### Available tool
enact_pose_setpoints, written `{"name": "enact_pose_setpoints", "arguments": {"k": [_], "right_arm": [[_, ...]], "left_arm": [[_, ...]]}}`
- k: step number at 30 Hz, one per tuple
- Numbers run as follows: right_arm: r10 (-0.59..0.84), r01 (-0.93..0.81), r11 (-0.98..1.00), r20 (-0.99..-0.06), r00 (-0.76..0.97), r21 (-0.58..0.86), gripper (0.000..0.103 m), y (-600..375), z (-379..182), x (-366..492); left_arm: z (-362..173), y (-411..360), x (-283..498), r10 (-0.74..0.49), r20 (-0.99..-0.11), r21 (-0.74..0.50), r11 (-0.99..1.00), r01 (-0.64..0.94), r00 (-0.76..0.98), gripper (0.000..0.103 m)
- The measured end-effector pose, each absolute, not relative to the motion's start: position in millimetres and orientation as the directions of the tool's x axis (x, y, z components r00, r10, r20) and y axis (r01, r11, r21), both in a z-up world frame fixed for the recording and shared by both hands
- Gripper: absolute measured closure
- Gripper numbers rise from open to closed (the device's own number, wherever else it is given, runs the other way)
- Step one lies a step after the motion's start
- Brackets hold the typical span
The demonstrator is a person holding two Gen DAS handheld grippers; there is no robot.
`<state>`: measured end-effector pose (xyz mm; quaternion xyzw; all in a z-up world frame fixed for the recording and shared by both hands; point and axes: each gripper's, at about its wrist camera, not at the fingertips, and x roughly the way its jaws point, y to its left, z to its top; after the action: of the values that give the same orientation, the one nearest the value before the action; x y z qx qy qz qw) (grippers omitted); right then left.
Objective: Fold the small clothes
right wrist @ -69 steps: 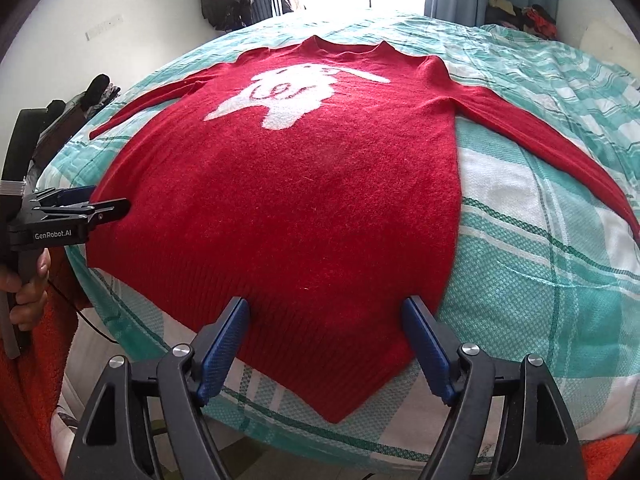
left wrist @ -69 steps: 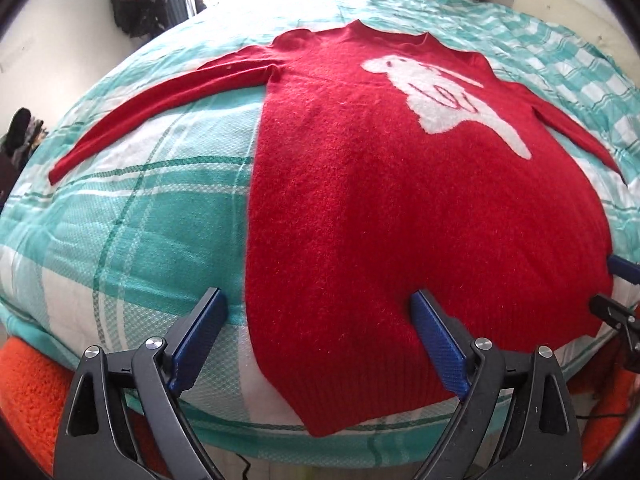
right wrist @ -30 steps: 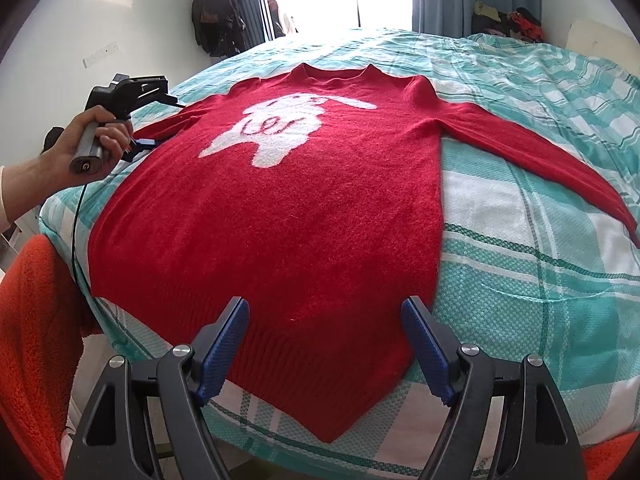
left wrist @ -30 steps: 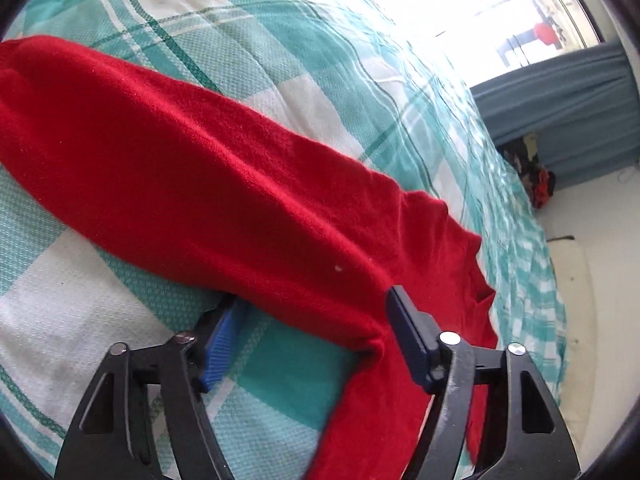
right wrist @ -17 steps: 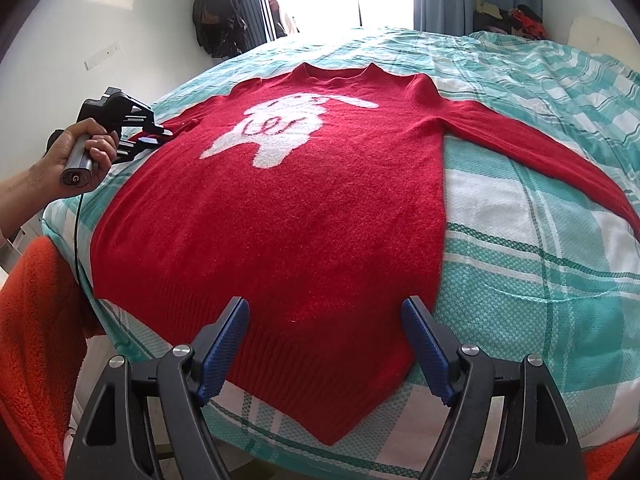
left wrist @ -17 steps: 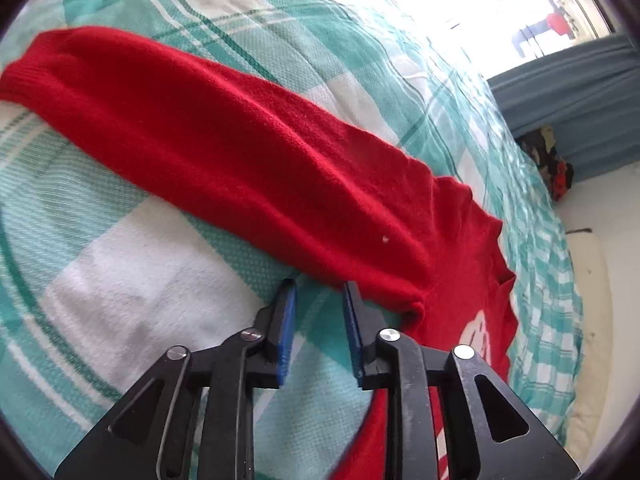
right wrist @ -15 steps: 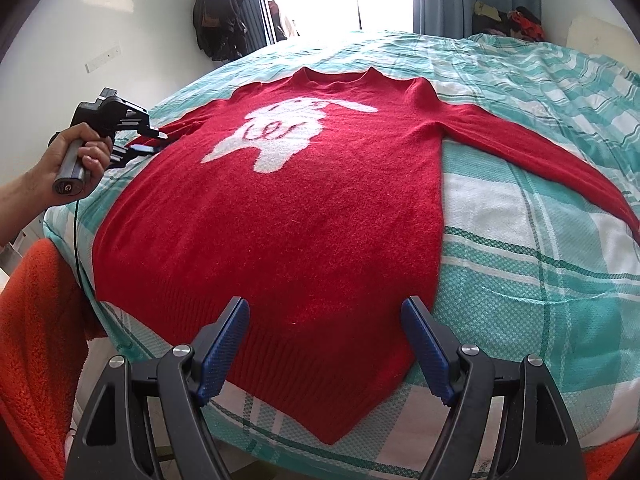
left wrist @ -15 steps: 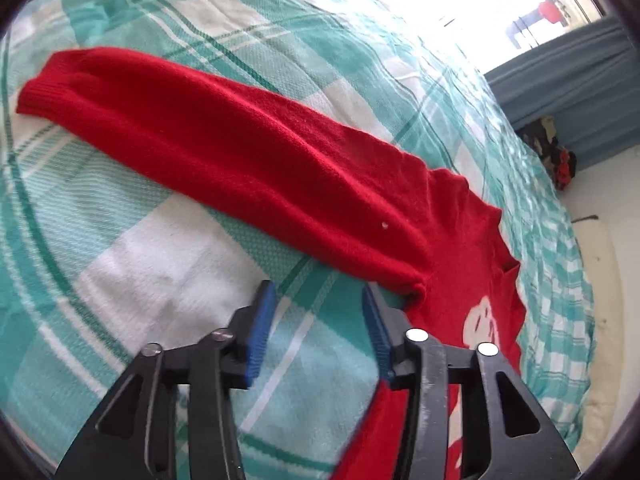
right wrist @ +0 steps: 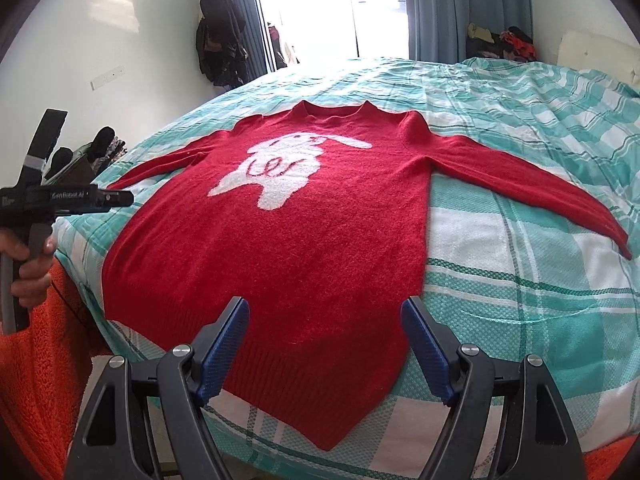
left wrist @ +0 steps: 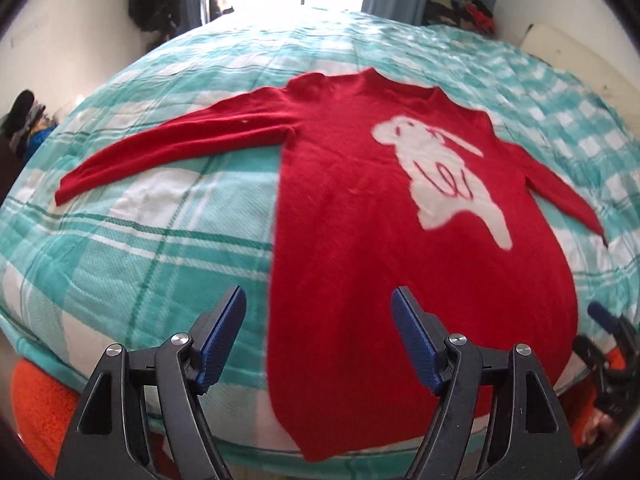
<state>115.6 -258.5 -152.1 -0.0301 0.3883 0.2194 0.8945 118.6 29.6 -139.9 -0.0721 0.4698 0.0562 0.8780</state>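
Note:
A red sweater [left wrist: 360, 216] with a white animal figure [left wrist: 440, 176] lies flat, front up, on the bed, both sleeves spread out to the sides. It also shows in the right wrist view [right wrist: 304, 248]. My left gripper [left wrist: 318, 336] is open and empty, above the sweater's lower left edge near the hem. My right gripper [right wrist: 324, 344] is open and empty, above the hem near its lower right corner. The left gripper body [right wrist: 64, 200] shows at the left of the right wrist view, held off the bed's edge.
The bed has a teal and white checked cover [left wrist: 160, 248]. An orange fleece [right wrist: 36, 380] hangs at the near edge. Dark clothes hang on the wall [right wrist: 216, 48]. A pile of clothes [right wrist: 500, 44] sits at the back right, by blue curtains [right wrist: 448, 8].
My left gripper has let go near the left sleeve's armpit, opened, and pulled back to the sweater's hem. The left sleeve now lies straight. My right gripper has barely moved.

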Motion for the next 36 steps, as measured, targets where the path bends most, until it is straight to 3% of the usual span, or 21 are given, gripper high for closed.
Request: {"name": "enact_pose_setpoints", "arguments": {"k": [8,19,36], "right_arm": [[0.365,-0.412,0.904,-0.708,0.604,0.115,0.025,-261,-152,114],[0.366,-0.433,0.896,-0.724,0.584,0.104,0.025,-256,-157,115],[0.362,-0.423,0.9,-0.728,0.582,0.11,0.025,-257,-159,116]], "left_arm": [[-160,2,112,0.111,-0.838,0.065,0.993,-0.103,0.535,0.026],[-169,1,103,0.163,-0.823,0.131,0.987,-0.096,0.544,0.021],[-142,29,93,0.323,-0.735,0.176,0.94,-0.292,0.596,0.02]]}}
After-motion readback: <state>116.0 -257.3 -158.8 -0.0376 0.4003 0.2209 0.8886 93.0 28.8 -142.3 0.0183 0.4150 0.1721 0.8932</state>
